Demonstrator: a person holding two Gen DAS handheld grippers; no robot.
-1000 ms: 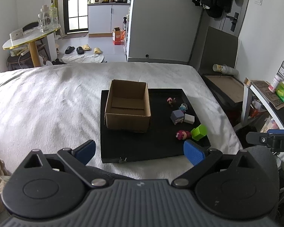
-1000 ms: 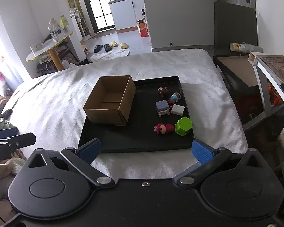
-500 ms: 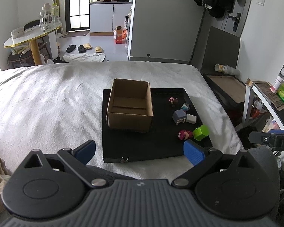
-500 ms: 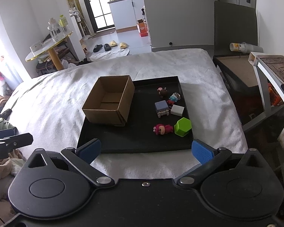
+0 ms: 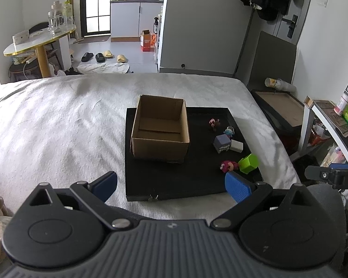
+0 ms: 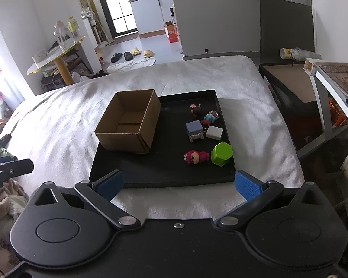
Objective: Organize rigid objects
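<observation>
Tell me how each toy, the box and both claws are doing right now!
cardboard box: open, empty, upright on black tray
green block: on its side
pink figure: lying down
purple cube toy: upright
white block: flat
left claw: open, empty
right claw: open, empty

Daylight, bright, entering from the far window (image 5: 96, 4) and left side; glare bleaches the bed (image 6: 65, 125) at left. Soft shadows. Focus sharp centrally; fisheye bending and dark corners at edges.
</observation>
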